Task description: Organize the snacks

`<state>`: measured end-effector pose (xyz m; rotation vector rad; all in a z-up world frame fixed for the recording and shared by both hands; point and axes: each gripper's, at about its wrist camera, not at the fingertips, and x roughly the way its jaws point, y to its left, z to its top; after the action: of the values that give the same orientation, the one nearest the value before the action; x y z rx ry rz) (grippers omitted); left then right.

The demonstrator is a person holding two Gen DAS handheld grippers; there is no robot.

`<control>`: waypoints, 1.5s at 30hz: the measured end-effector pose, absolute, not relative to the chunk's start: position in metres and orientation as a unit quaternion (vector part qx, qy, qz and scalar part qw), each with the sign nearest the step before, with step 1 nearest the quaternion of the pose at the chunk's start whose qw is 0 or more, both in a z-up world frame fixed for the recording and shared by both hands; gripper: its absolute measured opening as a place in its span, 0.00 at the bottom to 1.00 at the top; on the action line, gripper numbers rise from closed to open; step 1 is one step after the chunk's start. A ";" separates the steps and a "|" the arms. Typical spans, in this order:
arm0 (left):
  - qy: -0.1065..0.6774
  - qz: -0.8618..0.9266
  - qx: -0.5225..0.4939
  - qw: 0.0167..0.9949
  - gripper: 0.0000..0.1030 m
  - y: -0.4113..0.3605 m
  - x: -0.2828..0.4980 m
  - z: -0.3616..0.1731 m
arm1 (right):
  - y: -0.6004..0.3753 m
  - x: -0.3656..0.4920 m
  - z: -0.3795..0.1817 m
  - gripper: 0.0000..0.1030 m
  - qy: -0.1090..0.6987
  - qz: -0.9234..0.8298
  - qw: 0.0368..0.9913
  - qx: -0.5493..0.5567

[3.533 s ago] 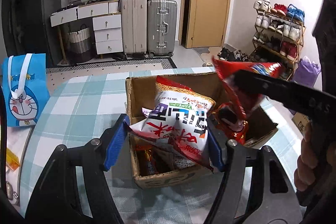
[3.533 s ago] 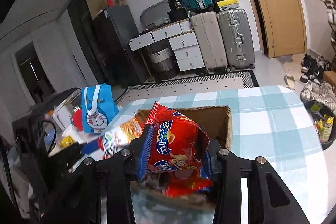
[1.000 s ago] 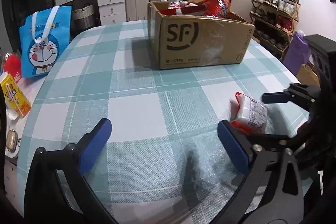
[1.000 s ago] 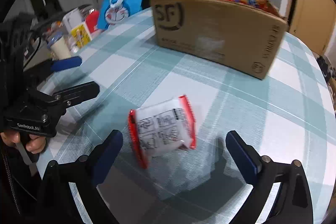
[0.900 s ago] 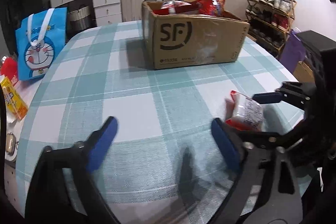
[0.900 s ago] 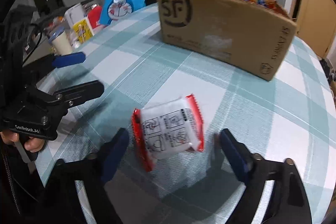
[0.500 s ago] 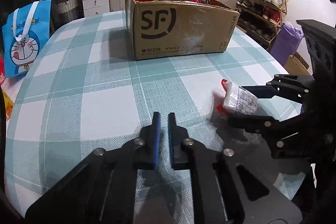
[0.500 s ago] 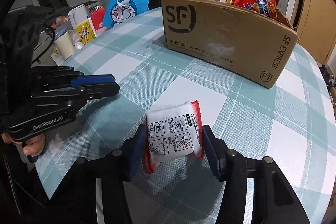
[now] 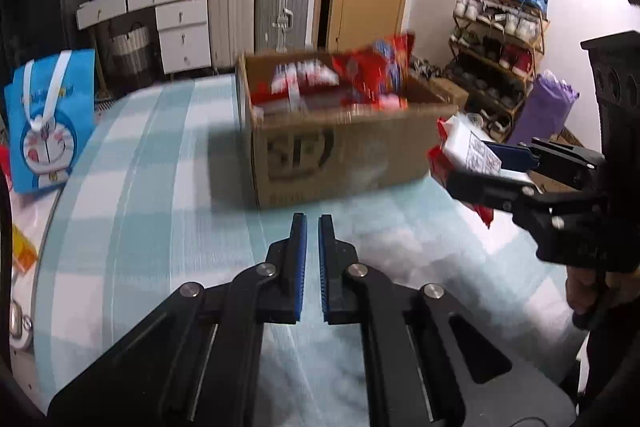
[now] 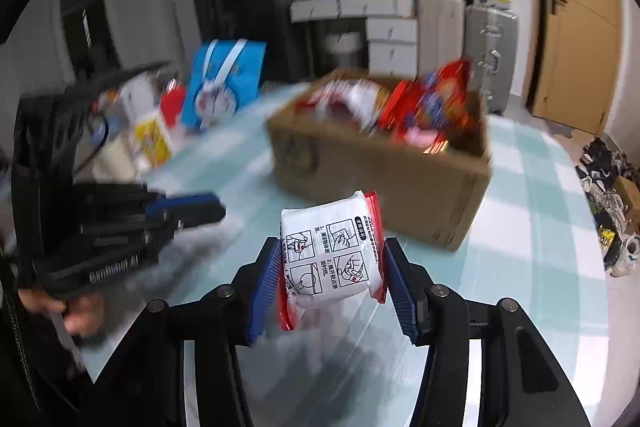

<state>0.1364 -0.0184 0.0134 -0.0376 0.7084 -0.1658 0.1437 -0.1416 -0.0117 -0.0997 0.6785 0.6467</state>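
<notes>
One snack pack (image 9: pixel 466 147), white w/ red edges, shows at the right in the left wrist view, pinched between the blue pads of the right gripper (image 9: pixel 480 163) and held above the checked tablecloth (image 9: pixel 168 195), just beside the near right corner of the cardboard box (image 9: pixel 332 151). Left gripper (image 9: pixel 313 227) sits bottom centre, jaws closed to a thin slit, nothing between them.

Right wrist view: right gripper (image 10: pixel 332 259) clamps the pack (image 10: pixel 330 255) by its side edges, printed instructions facing the cam, pack clear of the cloth. Box (image 10: pixel 384 163), full of red snack bags (image 10: pixel 428 103), stands behind it. Left gripper (image 10: pixel 188 209) is at the left, empty; blur hides its jaw gap here.
</notes>
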 end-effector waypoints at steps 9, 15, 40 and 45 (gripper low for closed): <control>0.320 -0.066 -0.026 0.945 0.03 -0.021 0.200 0.042 | -0.147 0.209 0.022 0.51 0.282 0.260 0.923 0.003; 0.321 -0.054 -0.031 0.945 0.04 -0.025 0.245 0.038 | -0.147 0.252 0.014 0.51 0.291 0.227 0.929 0.017; 0.250 -0.029 -0.031 0.967 0.99 -0.001 0.137 0.024 | -0.191 0.156 -0.004 0.99 0.250 0.250 0.935 0.003; 0.233 -0.009 -0.028 0.972 0.99 0.005 0.113 0.007 | -0.202 0.138 -0.026 0.99 0.255 0.251 0.934 0.016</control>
<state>0.1130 0.0053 0.0067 -0.0564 0.4706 -0.0185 0.1379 -0.2018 -0.0262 0.0337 0.5212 0.5142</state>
